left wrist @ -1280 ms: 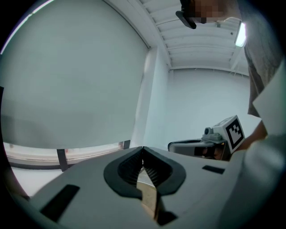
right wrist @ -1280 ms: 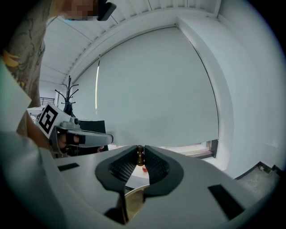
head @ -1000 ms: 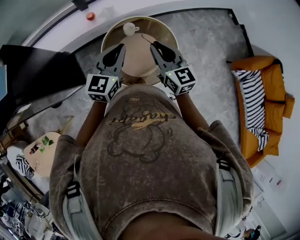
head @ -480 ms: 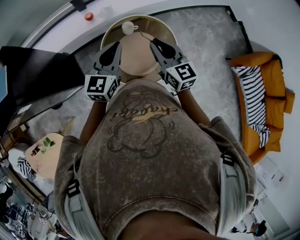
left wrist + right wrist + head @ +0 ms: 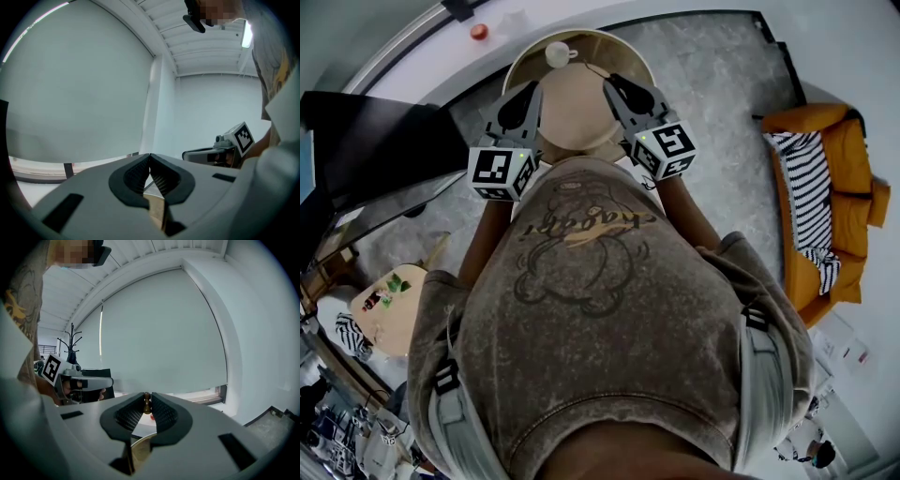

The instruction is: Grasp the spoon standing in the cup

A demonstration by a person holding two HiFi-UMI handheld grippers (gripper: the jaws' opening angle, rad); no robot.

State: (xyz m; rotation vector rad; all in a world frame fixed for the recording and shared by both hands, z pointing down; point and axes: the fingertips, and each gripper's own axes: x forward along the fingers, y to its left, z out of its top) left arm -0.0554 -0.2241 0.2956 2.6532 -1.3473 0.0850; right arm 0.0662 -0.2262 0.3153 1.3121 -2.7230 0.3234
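A white cup (image 5: pixel 556 54) stands at the far side of a round wooden table (image 5: pixel 623 49). My right gripper (image 5: pixel 612 88) hovers over the table's near right part. It is shut on the spoon, whose brown beaded handle tip (image 5: pixel 146 404) sits pinched between the pads. A thin length of the spoon (image 5: pixel 594 70) runs out past the jaws, right of the cup. My left gripper (image 5: pixel 532 92) hangs over the table's near left part, and its jaws (image 5: pixel 150 159) meet at the tips with nothing held.
An orange sofa (image 5: pixel 844 159) with a striped cloth (image 5: pixel 806 187) stands at the right. A black desk (image 5: pixel 366 150) is at the left, a small red object (image 5: pixel 478 32) beyond the table, and a low wooden side table (image 5: pixel 380 300) at the lower left.
The head view has shifted slightly. The right gripper has drifted a little to the right, still holding the spoon. The left gripper has barely moved.
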